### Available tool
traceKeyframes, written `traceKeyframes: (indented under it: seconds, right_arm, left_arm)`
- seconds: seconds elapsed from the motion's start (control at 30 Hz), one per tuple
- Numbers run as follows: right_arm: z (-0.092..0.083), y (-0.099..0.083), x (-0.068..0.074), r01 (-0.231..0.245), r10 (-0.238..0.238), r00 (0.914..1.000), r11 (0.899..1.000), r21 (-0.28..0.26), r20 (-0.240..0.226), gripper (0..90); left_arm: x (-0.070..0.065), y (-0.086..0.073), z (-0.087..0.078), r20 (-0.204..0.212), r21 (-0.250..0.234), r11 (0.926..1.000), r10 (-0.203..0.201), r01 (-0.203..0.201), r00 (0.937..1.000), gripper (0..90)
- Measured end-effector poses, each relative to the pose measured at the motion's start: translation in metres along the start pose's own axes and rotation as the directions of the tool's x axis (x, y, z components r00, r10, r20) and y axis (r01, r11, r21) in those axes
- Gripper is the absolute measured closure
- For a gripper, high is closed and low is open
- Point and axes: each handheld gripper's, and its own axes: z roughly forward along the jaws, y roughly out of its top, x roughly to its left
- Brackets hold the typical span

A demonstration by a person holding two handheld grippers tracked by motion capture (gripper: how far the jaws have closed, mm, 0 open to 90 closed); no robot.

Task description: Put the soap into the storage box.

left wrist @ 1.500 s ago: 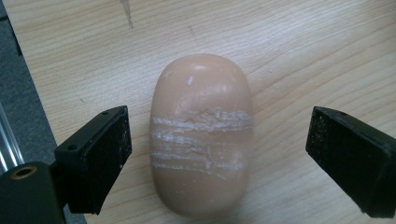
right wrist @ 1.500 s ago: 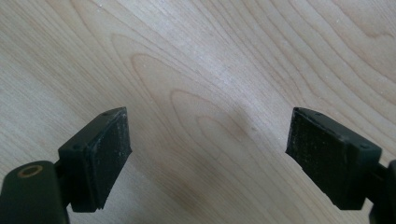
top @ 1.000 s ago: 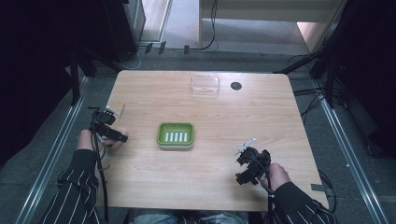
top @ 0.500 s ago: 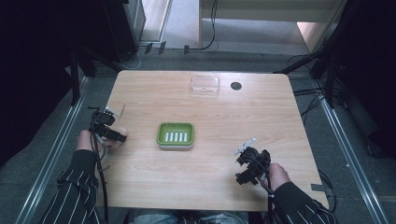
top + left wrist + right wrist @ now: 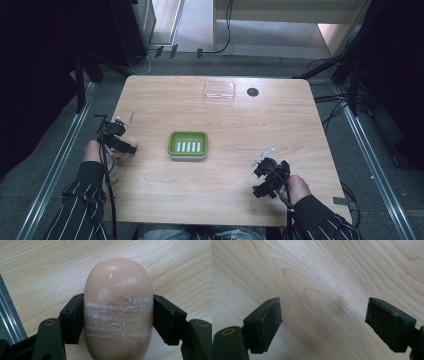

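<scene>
The left tongs (image 5: 117, 322) are clenched on a peach-coloured bar of soap (image 5: 118, 307): in the left gripper view both black pads press against its long flanks, having just been closing onto it, and the white scrape lines across the bar run from one pad to the other. The soap's long axis points straight ahead along the jaws, away from the hand, and its rounded far end juts out past the pads over the wooden bench (image 5: 165, 97). Seen from the high view, the left tongs (image 5: 119, 141) sit near the bench's left edge, to the left of the green soap dish (image 5: 188, 145), which lies about in the middle of the bench with its white ribs showing and nothing in it. That is the relation the next move likely turns on: the dish lies to the right of the held bar, at about the same depth on the bench, so the bar would probably be carried sideways across to it and laid with its long side along the dish's longer side. The right tongs (image 5: 269, 176) rest released, pads wide apart over bare wood, to the right of the dish and nearer the person. A clear lid (image 5: 219, 90) lies beyond the dish, near the far edge.
</scene>
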Motion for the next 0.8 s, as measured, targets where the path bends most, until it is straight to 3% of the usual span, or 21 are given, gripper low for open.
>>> traceKeyframes:
  seconds: [0.43, 0.8]
  right_arm:
    - [0.000, 0.000, -0.001, 0.000, 0.000, 1.0000, 1.000, -0.001, 0.003, 14.3]
    - [0.000, 0.000, -0.001, 0.001, -0.001, 1.0000, 1.000, 0.000, 0.002, 14.3]
  left_arm:
    - [-0.001, -0.004, -0.003, 0.014, -0.010, 0.9999, 0.007, -0.006, 0.9999, 33.5]
    - [-0.009, -0.003, -0.011, 0.020, -0.028, 0.9986, 0.046, -0.046, 0.9987, 33.5]
